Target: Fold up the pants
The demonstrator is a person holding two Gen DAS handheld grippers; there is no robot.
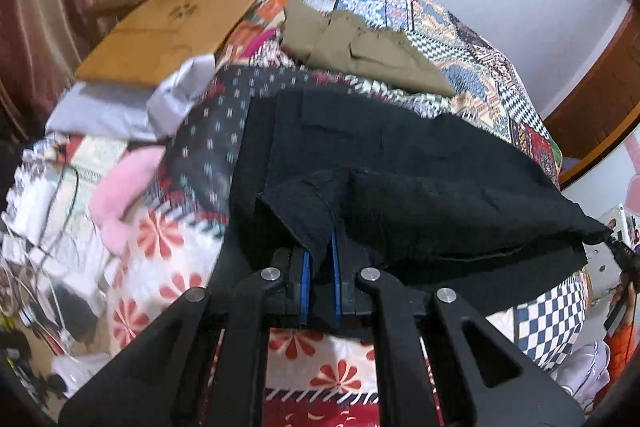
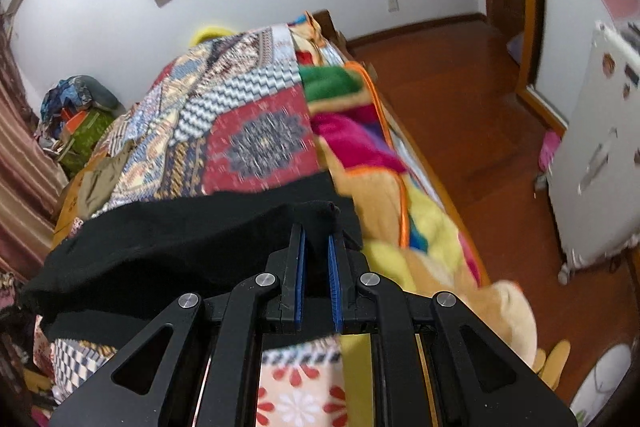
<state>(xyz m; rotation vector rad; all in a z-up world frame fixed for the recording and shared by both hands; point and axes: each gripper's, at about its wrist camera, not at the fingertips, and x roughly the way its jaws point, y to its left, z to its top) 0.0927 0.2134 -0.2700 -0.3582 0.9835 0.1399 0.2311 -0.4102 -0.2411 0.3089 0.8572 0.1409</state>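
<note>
The black pants [image 1: 400,187] hang stretched above the bed [image 1: 168,251], one edge pinched in each gripper. The left gripper [image 1: 320,255] has its blue-padded fingers [image 1: 306,267] narrowed onto a folded corner of cloth. The right gripper [image 2: 317,251] clamps the opposite bunched edge. Beyond the pants lie khaki trousers [image 1: 360,55], seemingly folded, and a cardboard sheet [image 1: 168,27] at the bed's far left edge. The wooden floor [image 2: 480,131] lies open to the right of the bed.
</note>
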